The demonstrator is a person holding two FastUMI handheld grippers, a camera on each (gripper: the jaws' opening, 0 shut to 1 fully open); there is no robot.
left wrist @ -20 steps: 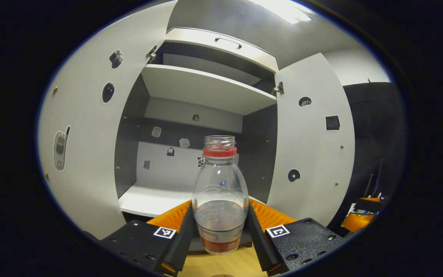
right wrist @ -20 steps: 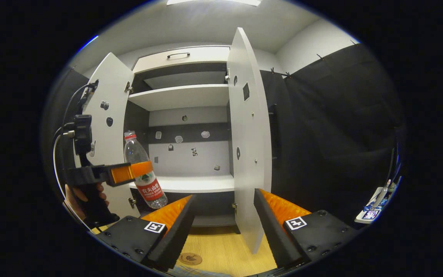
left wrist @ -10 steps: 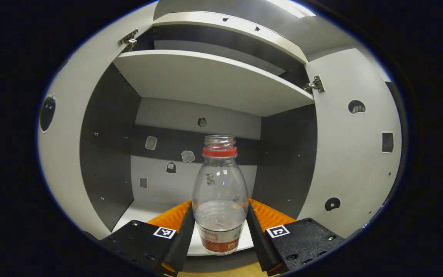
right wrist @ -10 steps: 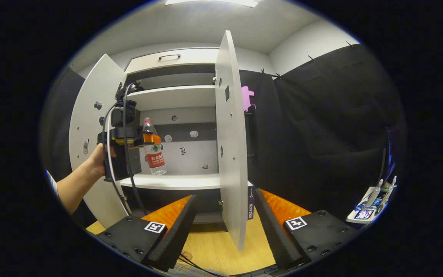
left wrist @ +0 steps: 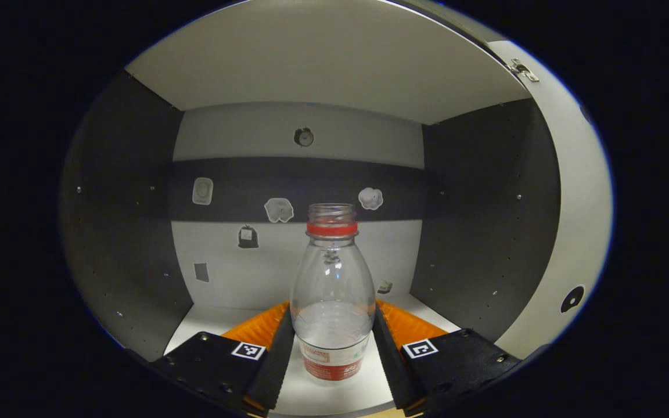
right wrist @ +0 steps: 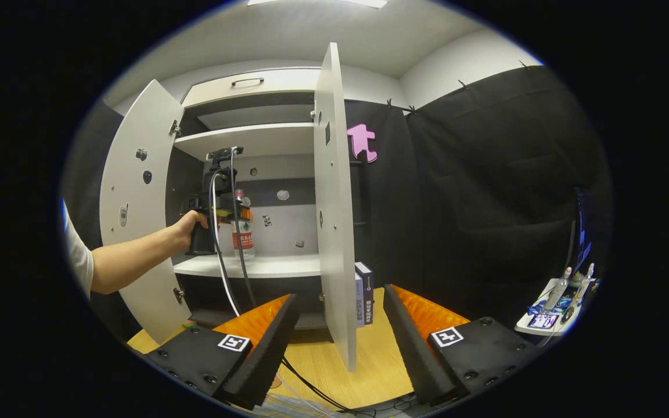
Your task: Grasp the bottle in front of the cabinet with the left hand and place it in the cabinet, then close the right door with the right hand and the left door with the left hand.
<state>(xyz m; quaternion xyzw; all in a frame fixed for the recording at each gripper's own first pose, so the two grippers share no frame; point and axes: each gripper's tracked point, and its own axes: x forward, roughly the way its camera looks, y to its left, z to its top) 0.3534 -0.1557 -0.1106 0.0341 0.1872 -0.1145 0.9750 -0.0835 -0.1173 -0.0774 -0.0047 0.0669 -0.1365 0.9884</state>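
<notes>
The white lower shelf of the grey-and-white cabinet has the clear plastic bottle with a red label upright at its base, apparently touching the board.

Clear bottle with red neck ring and red-and-white label, white cabinet shelf, white doors

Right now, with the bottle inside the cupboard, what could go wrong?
The bottle has no cap and holds some water, so it may spill if the left tongs let go before it stands flat on the shelf. The cables hang out in front, so a closing door might snag them.
</notes>
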